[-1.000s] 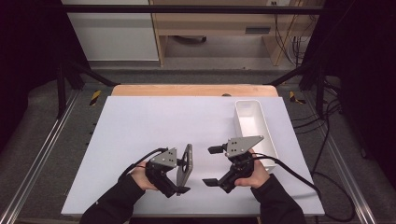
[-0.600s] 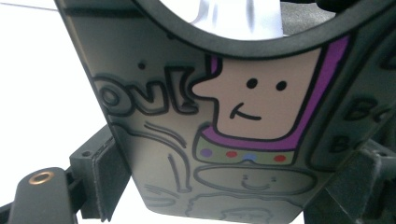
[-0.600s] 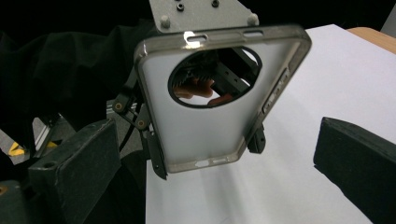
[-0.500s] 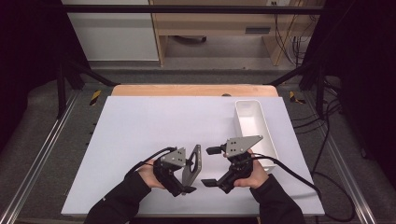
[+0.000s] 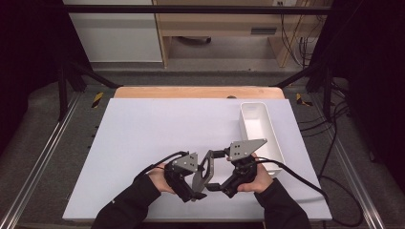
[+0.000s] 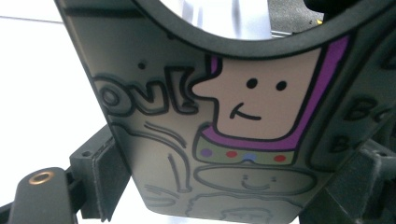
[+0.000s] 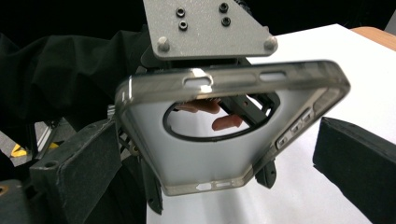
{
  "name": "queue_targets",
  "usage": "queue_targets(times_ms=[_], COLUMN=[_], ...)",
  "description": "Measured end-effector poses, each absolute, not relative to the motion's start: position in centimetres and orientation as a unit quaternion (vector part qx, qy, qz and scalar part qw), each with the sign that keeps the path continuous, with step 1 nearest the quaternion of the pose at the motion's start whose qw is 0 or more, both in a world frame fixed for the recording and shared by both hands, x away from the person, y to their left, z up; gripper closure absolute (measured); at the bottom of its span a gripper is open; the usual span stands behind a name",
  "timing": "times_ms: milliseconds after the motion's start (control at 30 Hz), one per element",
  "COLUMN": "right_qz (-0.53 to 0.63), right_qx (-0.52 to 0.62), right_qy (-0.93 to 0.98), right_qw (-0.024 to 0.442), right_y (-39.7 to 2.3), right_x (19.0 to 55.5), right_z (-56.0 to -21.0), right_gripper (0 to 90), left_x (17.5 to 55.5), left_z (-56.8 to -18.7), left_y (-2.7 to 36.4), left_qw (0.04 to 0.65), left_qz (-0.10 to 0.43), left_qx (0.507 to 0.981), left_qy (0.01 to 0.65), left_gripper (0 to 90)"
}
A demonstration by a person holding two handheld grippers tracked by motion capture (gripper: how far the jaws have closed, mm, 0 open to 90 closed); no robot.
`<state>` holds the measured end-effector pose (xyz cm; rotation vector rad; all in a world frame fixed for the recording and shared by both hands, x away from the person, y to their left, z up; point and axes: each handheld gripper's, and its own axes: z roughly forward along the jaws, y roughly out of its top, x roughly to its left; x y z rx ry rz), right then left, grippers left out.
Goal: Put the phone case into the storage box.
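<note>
Case, a grey phone case with a round cut-out, is held upright above the near part of the mat, between the two grippers. It is clamped by the left gripper; in the left gripper view the printed back of the case, with a cartoon face, is seen pressed between the two black jaws. In the right gripper view the inner side of the case is seen between the jaws of the right gripper, which stand spread wide on either side of it without touching it. The left gripper is seen behind the case there, with its grey plate on top.

The mat is white and covers most of a wooden table, whose far edge is left bare. A white bin stands lengthwise near the right edge of the mat, just beyond the right hand. The left and far parts of the mat are wide and open. A black cable trails from the right gripper over the near right corner. The table is flanked by metal rails, with dark floor around it.
</note>
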<state>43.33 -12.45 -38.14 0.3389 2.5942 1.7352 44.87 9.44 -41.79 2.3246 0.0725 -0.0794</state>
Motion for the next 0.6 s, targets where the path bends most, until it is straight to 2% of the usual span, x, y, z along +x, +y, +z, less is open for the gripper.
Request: queue_targets(times_ms=[300, 600], right_qz=[0.553, 0.554], right_qx=[0.104, 0.094], right_qy=[0.827, 0.827], right_qw=[-0.004, -0.007], right_y=[-12.29, -12.22], right_x=[43.34, 43.31], right_z=[-38.32, -38.43], right_gripper=[2.4, 7.4], left_x=[44.71, 44.65], left_z=[-41.87, -41.93], left_y=[9.02, 8.77], left_qw=[0.395, 0.392], left_qz=[-0.040, -0.043], left_qx=[0.918, 0.919], left_qy=[0.016, 0.011], left_gripper=[11.7, 11.7])
